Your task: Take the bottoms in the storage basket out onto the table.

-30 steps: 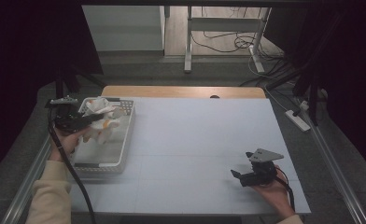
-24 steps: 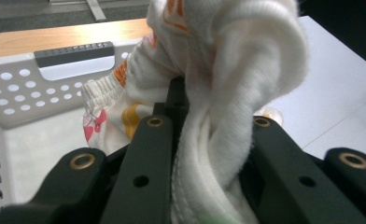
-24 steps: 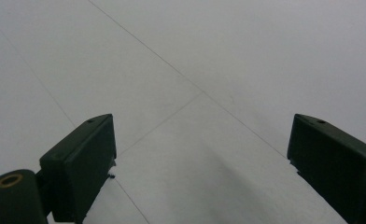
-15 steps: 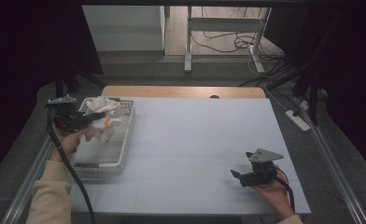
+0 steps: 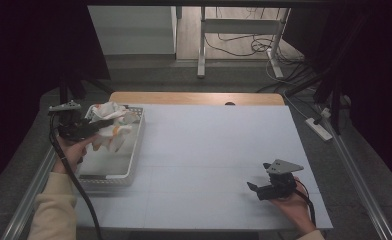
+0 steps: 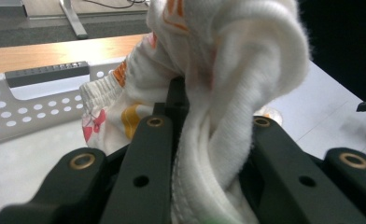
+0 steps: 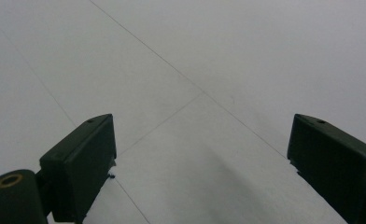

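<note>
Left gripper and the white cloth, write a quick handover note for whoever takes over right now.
Left gripper: shut on the white cloth, a patterned garment, held above the white perforated basket at the table's left edge.
Right gripper: open, nothing between its jaws, low over the bare white table near the right front corner.
Done: cloth is gripped.
Left: probably lift it clear of the basket and lay it on the table; the right gripper is free to help.
</note>
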Demonstrator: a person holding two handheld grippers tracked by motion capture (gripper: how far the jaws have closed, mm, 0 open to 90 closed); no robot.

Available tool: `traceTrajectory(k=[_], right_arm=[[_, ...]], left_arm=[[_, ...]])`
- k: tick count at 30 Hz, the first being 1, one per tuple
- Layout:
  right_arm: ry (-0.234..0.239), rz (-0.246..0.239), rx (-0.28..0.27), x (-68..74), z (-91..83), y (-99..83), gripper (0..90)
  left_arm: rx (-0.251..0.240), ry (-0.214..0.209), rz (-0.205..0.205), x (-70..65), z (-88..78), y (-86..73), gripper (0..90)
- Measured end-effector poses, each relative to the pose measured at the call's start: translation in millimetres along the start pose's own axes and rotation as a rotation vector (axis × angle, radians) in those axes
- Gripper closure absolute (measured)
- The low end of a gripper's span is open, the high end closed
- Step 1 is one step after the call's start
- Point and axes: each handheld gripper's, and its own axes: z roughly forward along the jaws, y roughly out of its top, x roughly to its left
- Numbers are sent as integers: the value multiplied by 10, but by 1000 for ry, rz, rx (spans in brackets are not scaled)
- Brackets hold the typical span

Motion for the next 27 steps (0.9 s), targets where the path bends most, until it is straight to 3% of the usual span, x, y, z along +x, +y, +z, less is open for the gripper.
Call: traceTrajectory(k=[8,27], right_arm=[[0,-4,3,1,4,0,79],[-4,-8,0,6,2,0,81]], left_arm=[[-28,-43,-20,7,-26,5,794],[-47,-47,25,-161,-62,68,794]])
